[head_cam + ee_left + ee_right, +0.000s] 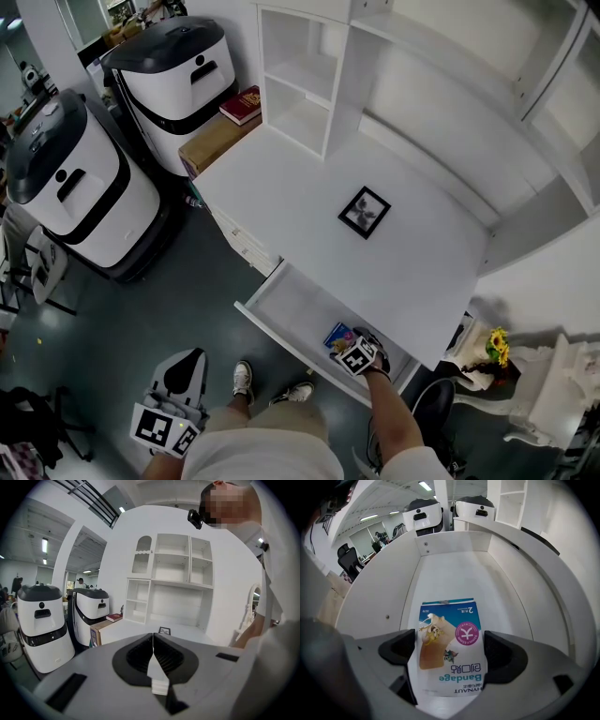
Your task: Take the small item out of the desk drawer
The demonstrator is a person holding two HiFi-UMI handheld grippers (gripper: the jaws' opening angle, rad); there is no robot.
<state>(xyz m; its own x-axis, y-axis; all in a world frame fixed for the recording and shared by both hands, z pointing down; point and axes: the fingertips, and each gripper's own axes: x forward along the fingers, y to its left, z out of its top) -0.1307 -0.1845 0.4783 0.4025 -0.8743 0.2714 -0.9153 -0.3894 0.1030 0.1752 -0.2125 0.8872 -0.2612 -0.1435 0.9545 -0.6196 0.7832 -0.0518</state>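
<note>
In the drawer (454,569), right tongs (451,652) flank a "HYNAUT Bandage" packet (447,620).

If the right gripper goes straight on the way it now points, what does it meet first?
The bandage packet, which is already between its jaws in the drawer. Past the packet it would probably meet the drawer floor, though depth is unclear.

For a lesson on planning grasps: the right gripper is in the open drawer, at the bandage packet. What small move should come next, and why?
Probably close the right gripper on the packet: its fingers stand apart at the packet's two sides, and the packet seems to lie on the drawer floor.
</note>
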